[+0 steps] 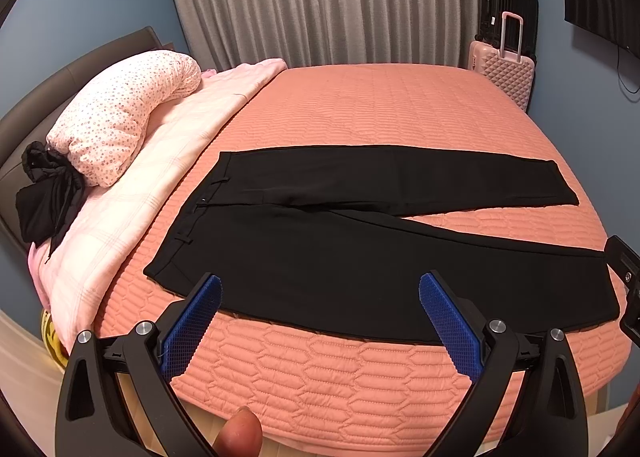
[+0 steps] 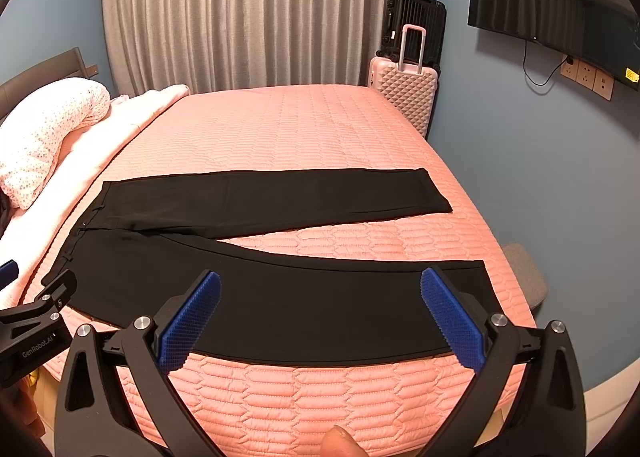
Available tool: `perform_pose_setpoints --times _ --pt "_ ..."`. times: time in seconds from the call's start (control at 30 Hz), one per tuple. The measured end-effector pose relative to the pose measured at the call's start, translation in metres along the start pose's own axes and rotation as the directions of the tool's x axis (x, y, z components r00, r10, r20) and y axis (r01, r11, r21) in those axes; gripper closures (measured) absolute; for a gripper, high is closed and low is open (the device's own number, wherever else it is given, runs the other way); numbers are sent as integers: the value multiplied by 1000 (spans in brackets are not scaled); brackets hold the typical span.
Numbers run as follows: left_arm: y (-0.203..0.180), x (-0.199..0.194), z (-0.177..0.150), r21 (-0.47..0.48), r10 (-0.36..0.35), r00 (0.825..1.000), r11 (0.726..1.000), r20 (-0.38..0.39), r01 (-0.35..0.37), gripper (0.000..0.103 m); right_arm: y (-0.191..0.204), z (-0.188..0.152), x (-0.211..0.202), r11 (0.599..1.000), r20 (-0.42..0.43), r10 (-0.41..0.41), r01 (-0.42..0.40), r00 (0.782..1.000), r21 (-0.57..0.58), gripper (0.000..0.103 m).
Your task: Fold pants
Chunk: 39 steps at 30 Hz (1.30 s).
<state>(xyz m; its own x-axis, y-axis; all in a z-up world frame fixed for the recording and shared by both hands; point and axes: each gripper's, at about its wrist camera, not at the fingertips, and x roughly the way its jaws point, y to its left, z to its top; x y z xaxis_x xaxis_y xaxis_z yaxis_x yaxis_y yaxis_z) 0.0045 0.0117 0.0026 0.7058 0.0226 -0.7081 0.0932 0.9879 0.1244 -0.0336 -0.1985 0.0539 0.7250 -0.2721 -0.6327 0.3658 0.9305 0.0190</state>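
Observation:
Black pants point(image 1: 360, 241) lie flat on the pink quilted bed point(image 1: 360, 105), waistband to the left, both legs spread apart and pointing right. They also show in the right wrist view point(image 2: 260, 285). My left gripper point(image 1: 320, 289) is open and empty, held above the near leg close to the waist end. My right gripper point(image 2: 320, 289) is open and empty, held above the near leg toward its hem. The left gripper's body point(image 2: 36, 329) shows at the left edge of the right wrist view.
A dotted pillow point(image 1: 124, 113) and a pale pink blanket point(image 1: 160, 161) lie along the bed's left side, with a black garment point(image 1: 44, 197) beside them. A pink suitcase point(image 2: 404, 93) and a black one point(image 2: 416, 21) stand at the far right corner. A wall TV point(image 2: 552, 5) hangs right.

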Motion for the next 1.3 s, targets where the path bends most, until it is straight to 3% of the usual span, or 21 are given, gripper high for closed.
perform_pose_setpoints --times 0.43,0.6,0.73,0.8,0.97,1.07,1.2,1.3 --pt "-3 11 1 25 -7 1000 1000 -18 7 5 -7 1 10 1000 1 15 -15 1000 -19 5" --pt "-2 29 -3 54 -8 999 999 -42 10 5 -52 15 46 998 16 60 -60 998 -11 5" --pt "4 52 1 -2 -65 996 998 -63 65 5 -132 49 124 994 -13 111 -111 994 7 5" --pt "3 62 5 -10 -71 996 997 -55 71 5 -188 75 185 986 -48 153 -149 987 76 5" --pt "-12 100 15 -30 -99 995 995 -31 98 5 -282 115 312 957 -117 229 -202 966 207 5" --pt "-24 130 21 -66 -141 989 988 -37 138 6 -302 133 377 973 -146 206 -187 968 136 5" --pt "-36 171 29 -132 -208 977 971 -42 201 7 -300 149 442 976 -192 215 -215 957 25 5" --pt "-42 202 33 -200 -283 957 943 -59 266 7 -301 158 485 966 -239 253 -259 938 5 15"
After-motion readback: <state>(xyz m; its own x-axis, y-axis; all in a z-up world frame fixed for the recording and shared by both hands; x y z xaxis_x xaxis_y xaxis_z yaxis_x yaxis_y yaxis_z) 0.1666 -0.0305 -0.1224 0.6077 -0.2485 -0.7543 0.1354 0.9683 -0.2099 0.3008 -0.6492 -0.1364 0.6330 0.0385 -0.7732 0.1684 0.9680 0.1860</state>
